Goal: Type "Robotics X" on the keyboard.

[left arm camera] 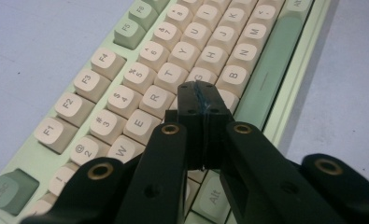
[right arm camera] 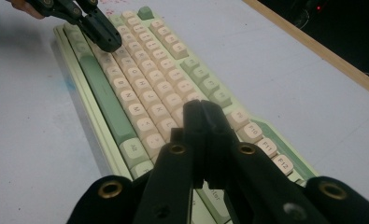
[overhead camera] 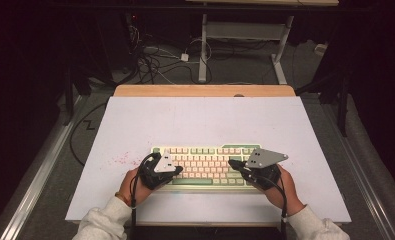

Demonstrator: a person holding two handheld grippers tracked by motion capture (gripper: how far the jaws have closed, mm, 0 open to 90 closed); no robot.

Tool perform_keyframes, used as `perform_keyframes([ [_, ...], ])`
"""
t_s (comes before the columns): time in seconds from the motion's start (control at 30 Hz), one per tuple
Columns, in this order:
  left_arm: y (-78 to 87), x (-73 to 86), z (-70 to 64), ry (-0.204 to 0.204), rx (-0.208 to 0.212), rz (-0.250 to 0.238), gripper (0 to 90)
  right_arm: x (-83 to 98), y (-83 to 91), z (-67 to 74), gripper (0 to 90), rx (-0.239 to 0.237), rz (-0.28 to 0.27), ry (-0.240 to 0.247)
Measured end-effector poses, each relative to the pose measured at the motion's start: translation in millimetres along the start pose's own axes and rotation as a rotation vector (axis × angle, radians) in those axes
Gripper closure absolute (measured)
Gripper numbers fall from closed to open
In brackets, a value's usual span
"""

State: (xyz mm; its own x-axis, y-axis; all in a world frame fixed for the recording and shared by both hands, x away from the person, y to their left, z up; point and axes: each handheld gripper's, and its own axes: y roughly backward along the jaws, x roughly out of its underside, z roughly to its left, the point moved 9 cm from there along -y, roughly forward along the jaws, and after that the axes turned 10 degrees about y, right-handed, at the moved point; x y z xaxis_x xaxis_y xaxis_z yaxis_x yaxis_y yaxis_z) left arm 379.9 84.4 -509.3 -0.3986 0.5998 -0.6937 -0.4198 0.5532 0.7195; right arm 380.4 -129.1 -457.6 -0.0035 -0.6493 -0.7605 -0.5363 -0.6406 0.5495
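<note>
A pale green keyboard (overhead camera: 205, 162) with cream keys lies on the white table top, near the front. My left gripper (overhead camera: 179, 170) is over its left half, jaws shut with nothing between them. In the left gripper view the closed tip (left arm camera: 202, 91) sits low over the letter keys (left arm camera: 140, 74) just below G; whether it touches a key I cannot tell. My right gripper (overhead camera: 231, 162) is over the right half, also shut and empty. In the right gripper view its tip (right arm camera: 202, 109) hovers above the keys (right arm camera: 140, 88), and the left gripper (right arm camera: 100, 32) shows at the keyboard's far end.
The white table top (overhead camera: 200, 120) has bare room behind and beside the keyboard. Red speckles (overhead camera: 122, 159) mark it left of the keyboard. A wooden edge (overhead camera: 205, 90) runs along the back. Cables (overhead camera: 155, 60) and white desk legs (overhead camera: 202, 50) stand on the floor beyond.
</note>
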Motion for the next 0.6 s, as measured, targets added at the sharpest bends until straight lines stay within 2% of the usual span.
perform_keyframes([
  [0.37,12.6,-1.9,8.1,0.024,-0.026,-0.045,87.4,-1.4,2.3,-1.4,90.0,0.007,-0.008,0.003],
  [0.6,17.3,2.2,13.7,0.039,-0.038,-0.048,87.4,-1.7,3.4,-2.0,90.0,0.009,-0.008,0.0],
])
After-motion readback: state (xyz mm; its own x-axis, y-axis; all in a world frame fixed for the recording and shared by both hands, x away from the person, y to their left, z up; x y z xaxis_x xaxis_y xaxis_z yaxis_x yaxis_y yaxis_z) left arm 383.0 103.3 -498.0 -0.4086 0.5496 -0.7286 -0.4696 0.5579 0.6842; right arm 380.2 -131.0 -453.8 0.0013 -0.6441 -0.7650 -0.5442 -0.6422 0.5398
